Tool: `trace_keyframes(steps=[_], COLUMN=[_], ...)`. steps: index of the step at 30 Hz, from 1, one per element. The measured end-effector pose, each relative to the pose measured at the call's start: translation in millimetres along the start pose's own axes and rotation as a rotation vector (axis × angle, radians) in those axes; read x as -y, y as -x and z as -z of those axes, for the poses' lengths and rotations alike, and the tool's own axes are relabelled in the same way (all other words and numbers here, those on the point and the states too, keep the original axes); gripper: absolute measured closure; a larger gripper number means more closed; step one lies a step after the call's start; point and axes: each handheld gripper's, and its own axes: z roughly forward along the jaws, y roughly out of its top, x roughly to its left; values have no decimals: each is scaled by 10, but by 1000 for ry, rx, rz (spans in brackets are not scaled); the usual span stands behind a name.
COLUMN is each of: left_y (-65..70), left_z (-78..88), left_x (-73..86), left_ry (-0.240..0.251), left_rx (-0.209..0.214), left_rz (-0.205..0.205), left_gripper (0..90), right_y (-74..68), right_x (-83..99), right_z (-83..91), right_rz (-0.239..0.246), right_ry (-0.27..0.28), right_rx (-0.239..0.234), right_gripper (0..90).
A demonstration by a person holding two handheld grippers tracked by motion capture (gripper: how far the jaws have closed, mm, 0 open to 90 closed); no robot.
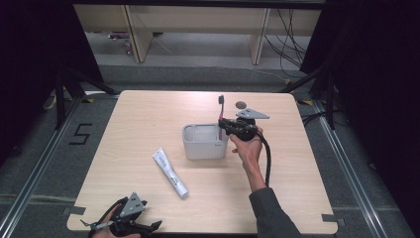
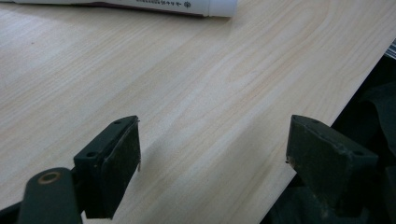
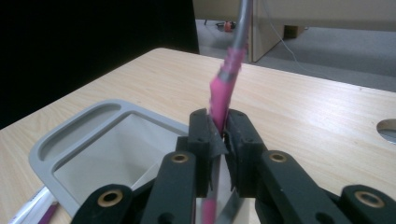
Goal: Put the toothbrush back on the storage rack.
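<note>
Black jaws of the right gripper (image 3: 218, 135) are pressed onto the pink handle of a toothbrush (image 3: 223, 88), pinching it upright over the right end of a grey holder (image 1: 204, 141) near the middle of the wooden table (image 1: 148, 114). Its lower handle is lost behind the jaws, its dark bristled head (image 1: 221, 99) is small in the high view and cut off by the top edge in the right gripper view, and the neck above the pink is grey. Left gripper (image 2: 212, 149) rests at the table's near left edge, jaws spread with nothing between them, and the white toothpaste tube (image 1: 170, 173) lies flat between it and the holder, its print too small to read.
</note>
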Motion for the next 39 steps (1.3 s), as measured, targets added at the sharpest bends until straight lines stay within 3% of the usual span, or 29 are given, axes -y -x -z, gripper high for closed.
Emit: trace_keyframes(steps=[9, 17, 20, 28, 29, 31, 36, 37, 39], left_y=[-5, -3, -5, -5, 1, -2, -3, 1, -2], left_z=[1, 2, 1, -1, -7, -6, -9, -11, -7], left_x=[1, 1, 0, 0, 2, 2, 1, 2, 2], left_ry=[-6, -5, -5, -7, 0, 0, -1, 5, 4], left_rx=[-3, -2, -3, -3, -2, -4, -6, -4, -6], left_rz=[-3, -4, -5, -5, 6, 3, 4, 10, 9], left_gripper=[171, 171, 171, 171, 171, 172, 171, 172, 172], right_y=[32, 51, 48, 60, 75, 71, 95, 109, 88], right_x=[10, -2, -1, -9, -8, 2, 31, 43, 90], right_z=[31, 93, 129, 327, 389, 459, 585, 613, 695], right_rz=[-4, 9, -11, -14, 6, -15, -2, 21, -13], right_ry=[-2, 5, 7, -1, 3, -1, -10, -7, -10], right_rx=[5, 30, 29, 33, 31, 33, 36, 46, 39], right_gripper=[762, 606, 546, 489, 487, 476, 459, 452, 436])
